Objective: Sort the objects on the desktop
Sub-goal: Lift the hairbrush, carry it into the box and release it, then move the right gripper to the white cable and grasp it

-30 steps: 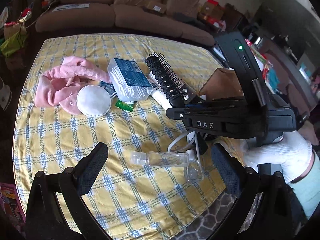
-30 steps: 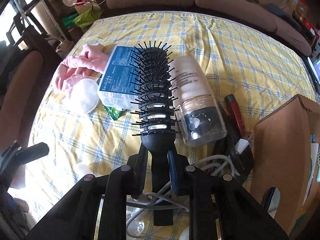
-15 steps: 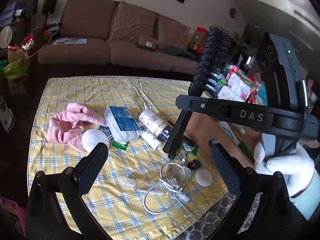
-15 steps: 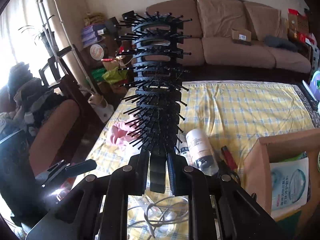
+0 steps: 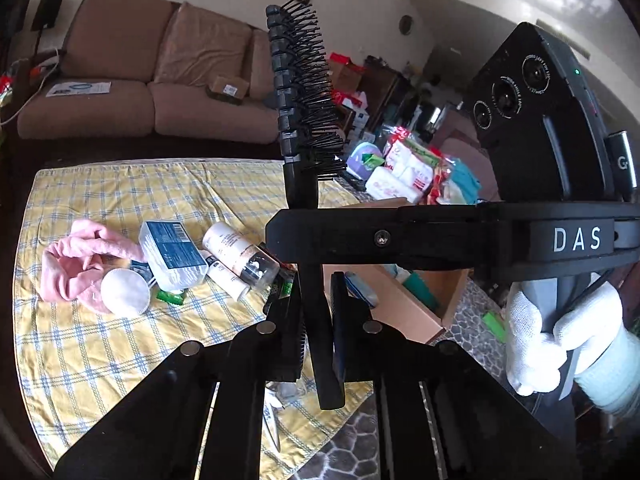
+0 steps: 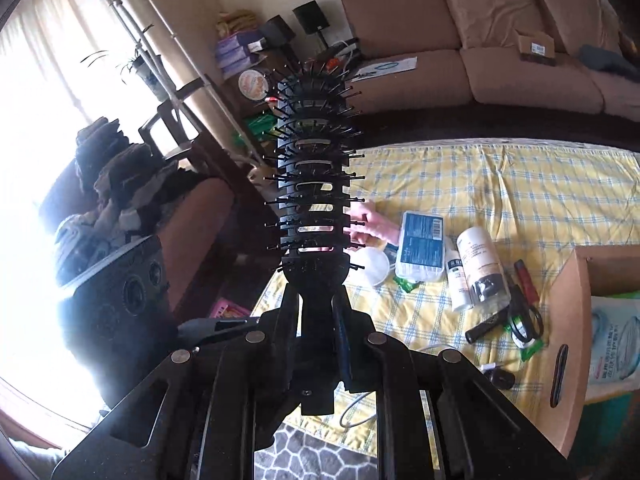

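Hairbrush: one, black, vented, its spine slotted and its stiff bristles ball-tipped; it stands upright in the air above the table's near edge.
Left gripper: both fingers closed on the brush handle near its lower end.
Right gripper: closed on the same handle, just under the bristle head; in the left view its finger crosses the handle higher up.
Tablecloth: one, yellow with blue checks.
Bottles: two lie side by side, one large white with a clear cap, one slim white.
Blue-labelled clear box: one, beside one pink cloth.
White round pad: one.
Cardboard box: one, open, at the table's right edge.
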Demonstrator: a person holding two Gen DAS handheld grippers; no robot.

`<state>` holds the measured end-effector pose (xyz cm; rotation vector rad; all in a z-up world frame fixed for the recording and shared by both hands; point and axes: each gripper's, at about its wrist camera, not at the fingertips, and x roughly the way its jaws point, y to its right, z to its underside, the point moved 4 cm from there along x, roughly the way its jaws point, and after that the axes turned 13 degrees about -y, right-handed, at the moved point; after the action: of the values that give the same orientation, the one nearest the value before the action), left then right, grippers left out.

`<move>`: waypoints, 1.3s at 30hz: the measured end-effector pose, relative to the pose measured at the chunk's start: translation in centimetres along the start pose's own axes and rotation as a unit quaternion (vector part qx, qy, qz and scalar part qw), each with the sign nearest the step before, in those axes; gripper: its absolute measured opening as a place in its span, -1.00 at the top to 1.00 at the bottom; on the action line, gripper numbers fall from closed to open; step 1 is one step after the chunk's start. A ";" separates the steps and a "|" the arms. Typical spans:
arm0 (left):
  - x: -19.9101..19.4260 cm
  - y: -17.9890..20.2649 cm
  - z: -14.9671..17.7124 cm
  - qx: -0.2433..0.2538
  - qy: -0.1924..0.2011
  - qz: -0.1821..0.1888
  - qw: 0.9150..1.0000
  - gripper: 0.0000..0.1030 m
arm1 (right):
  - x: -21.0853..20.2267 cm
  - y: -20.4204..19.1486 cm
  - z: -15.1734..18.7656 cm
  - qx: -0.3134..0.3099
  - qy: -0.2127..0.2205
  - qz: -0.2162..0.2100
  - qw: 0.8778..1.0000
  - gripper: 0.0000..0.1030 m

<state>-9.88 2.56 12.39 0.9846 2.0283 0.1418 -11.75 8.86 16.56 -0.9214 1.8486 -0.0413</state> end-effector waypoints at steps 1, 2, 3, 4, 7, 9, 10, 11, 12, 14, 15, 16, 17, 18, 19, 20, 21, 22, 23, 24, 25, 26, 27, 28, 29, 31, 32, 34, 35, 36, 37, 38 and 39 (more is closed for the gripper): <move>0.3 0.3 0.0 -0.009 -0.006 0.009 1.000 0.81 | -0.3 0.3 0.4 0.005 0.001 -0.003 1.000 0.68; 0.4 0.7 0.0 -0.019 -0.007 0.019 1.000 0.81 | -0.8 0.7 0.8 0.009 0.004 -0.005 1.000 0.69; 0.7 1.2 0.0 -0.026 -0.009 0.023 0.999 0.82 | -1.3 1.0 1.1 0.013 0.007 -0.006 1.000 0.69; 1.0 1.9 0.0 -0.029 -0.015 0.020 0.999 0.83 | -2.0 1.5 1.5 0.017 0.009 -0.006 1.000 0.69; 3.1 5.3 -1.2 -0.022 -0.037 0.013 0.999 0.80 | -4.5 3.2 2.5 0.032 0.023 0.006 0.999 0.69; 5.1 8.5 -2.2 0.000 -0.055 -0.001 0.999 0.78 | -6.7 5.3 3.1 0.047 0.033 0.017 0.998 0.69; 6.3 10.3 -2.9 0.007 -0.065 0.000 0.998 0.77 | -7.9 6.6 3.3 0.058 0.037 0.023 0.997 0.69; 7.7 11.8 -3.7 0.010 -0.076 0.002 0.997 0.77 | -9.2 8.0 3.6 0.068 0.039 0.030 0.996 0.69; 9.4 13.3 -4.5 0.011 -0.089 0.007 0.996 0.76 | -10.5 9.6 3.8 0.079 0.038 0.037 0.995 0.69; 13.0 16.1 -5.9 0.007 -0.117 0.025 0.993 0.75 | -12.7 13.5 4.4 0.103 0.029 0.052 0.993 0.69; 15.2 17.3 -6.6 0.001 -0.134 0.032 0.990 0.74 | -13.5 15.5 4.7 0.114 0.019 0.057 0.992 0.69; 17.3 18.4 -7.1 -0.005 -0.152 0.040 0.988 0.74 | -14.4 17.7 5.1 0.126 0.009 0.063 0.990 0.69; 19.4 19.5 -7.6 -0.012 -0.169 0.048 0.984 0.74 | -15.0 19.9 5.5 0.141 -0.006 0.069 0.988 0.68; 21.6 20.4 -7.9 -0.020 -0.186 0.060 0.981 0.72 | -15.4 22.1 5.9 0.153 -0.022 0.075 0.985 0.68; 23.6 21.1 -8.1 -0.030 -0.200 0.071 0.977 0.71 | -15.7 24.1 6.2 0.163 -0.036 0.085 0.982 0.68; 25.7 21.6 -8.3 -0.045 -0.217 0.083 0.972 0.71 | -15.8 26.0 6.6 0.168 -0.055 0.095 0.980 0.68; 27.7 21.9 -8.4 -0.061 -0.233 0.094 0.966 0.71 | -15.7 27.9 7.0 0.173 -0.072 0.106 0.977 0.68; 29.5 22.0 -8.5 -0.076 -0.245 0.102 0.961 0.71 | -15.5 29.5 7.4 0.178 -0.089 0.115 0.973 0.68; 31.1 22.1 -8.4 -0.089 -0.255 0.109 0.957 0.71 | -15.3 31.1 7.7 0.184 -0.104 0.121 0.970 0.68; 32.5 22.2 -8.3 -0.102 -0.265 0.117 0.952 0.72 | -15.0 32.6 8.0 0.189 -0.117 0.128 0.967 0.68; 33.8 22.1 -8.2 -0.113 -0.273 0.118 0.948 0.69 | -14.6 34.0 8.4 0.193 -0.127 0.137 0.963 0.68; 34.7 21.9 -8.2 -0.122 -0.278 0.114 0.946 0.63 | -14.2 35.3 8.8 0.196 -0.136 0.143 0.960 0.68; 35.2 21.5 -8.1 -0.131 -0.284 0.104 0.944 0.38 | -13.7 36.3 9.1 0.198 -0.146 0.146 0.958 0.68; 35.4 21.1 -7.9 -0.139 -0.290 0.096 0.942 0.08 | -13.2 37.1 9.4 0.199 -0.154 0.152 0.956 0.68; 35.3 20.8 -7.6 -0.143 -0.293 0.097 0.940 -0.04 | -12.7 37.9 9.6 0.197 -0.161 0.161 0.954 0.68; 34.1 20.0 -7.2 -0.138 -0.288 0.090 0.944 -0.13 | -12.0 39.0 9.8 0.197 -0.169 0.171 0.950 0.69; 33.2 19.7 -7.0 -0.131 -0.286 0.082 0.946 -0.13 | -11.6 39.2 9.9 0.198 -0.173 0.175 0.949 0.69; 31.5 18.7 -6.9 -0.122 -0.277 0.066 0.951 -0.14 | -11.0 40.0 10.2 0.204 -0.178 0.176 0.946 0.69; 30.6 18.1 -6.8 -0.125 -0.273 0.064 0.952 -0.15 | -10.8 40.0 10.5 0.205 -0.180 0.177 0.946 0.68; 29.9 17.7 -6.7 -0.129 -0.269 0.064 0.952 -0.16 | -10.7 40.1 10.7 0.206 -0.180 0.173 0.946 0.66; 29.1 17.2 -6.7 -0.132 -0.264 0.064 0.953 -0.19 | -11.0 40.0 10.8 0.212 -0.172 0.165 0.948 0.65; 28.4 16.7 -6.9 -0.131 -0.259 0.060 0.955 -0.22 | -11.5 40.0 10.9 0.221 -0.159 0.158 0.949 0.62; 27.9 16.3 -7.2 -0.125 -0.254 0.054 0.958 -0.28 | -12.3 40.0 11.0 0.228 -0.145 0.155 0.950 0.62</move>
<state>-14.62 34.64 5.84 0.8641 1.4496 0.1790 -23.56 48.57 4.12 -0.2925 1.5920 -0.1281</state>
